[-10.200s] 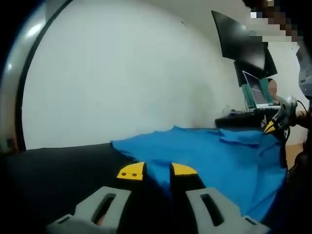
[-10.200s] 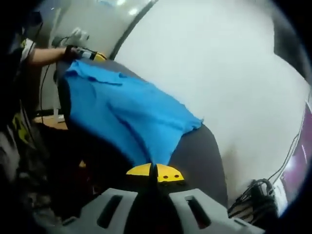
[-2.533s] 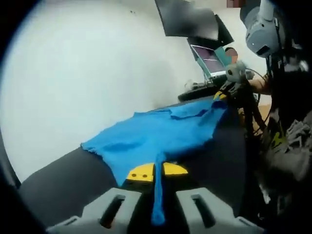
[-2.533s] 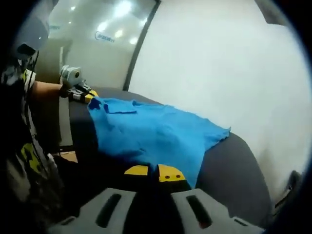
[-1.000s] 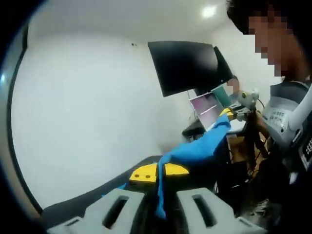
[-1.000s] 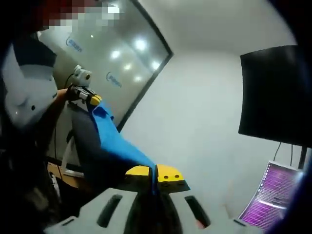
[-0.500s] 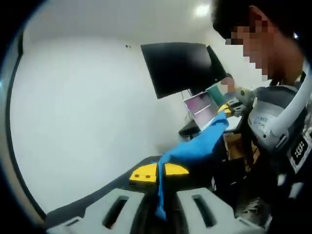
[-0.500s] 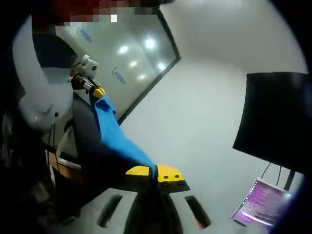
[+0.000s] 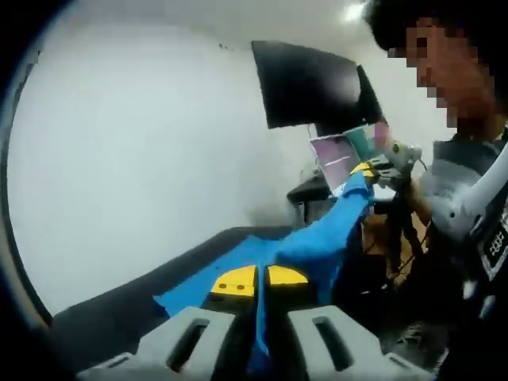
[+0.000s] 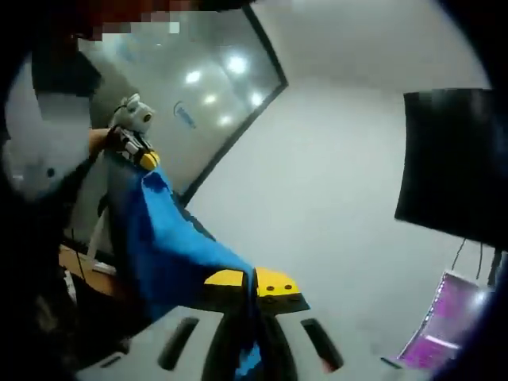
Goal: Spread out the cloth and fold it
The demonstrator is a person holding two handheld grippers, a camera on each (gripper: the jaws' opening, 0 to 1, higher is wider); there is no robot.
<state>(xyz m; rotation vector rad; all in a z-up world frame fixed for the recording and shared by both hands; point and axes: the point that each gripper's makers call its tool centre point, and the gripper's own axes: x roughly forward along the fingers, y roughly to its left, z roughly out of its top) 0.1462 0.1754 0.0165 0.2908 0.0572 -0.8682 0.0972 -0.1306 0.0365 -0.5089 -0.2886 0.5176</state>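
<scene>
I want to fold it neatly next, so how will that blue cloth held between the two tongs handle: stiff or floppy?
Probably floppy: the thin blue fabric cloth sags between the left tongs and right tongs, and drapes onto the dark table. It looks light, since pinched corners alone carry it. A loose tail hangs below each grip, so its edges may curl.

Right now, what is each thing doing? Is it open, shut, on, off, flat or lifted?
blue cloth: lifted, stretched between both grippers, partly over the table
left gripper: shut on the cloth
right gripper: shut on the cloth
laptop: open, screen lit
monitor: dark
</scene>
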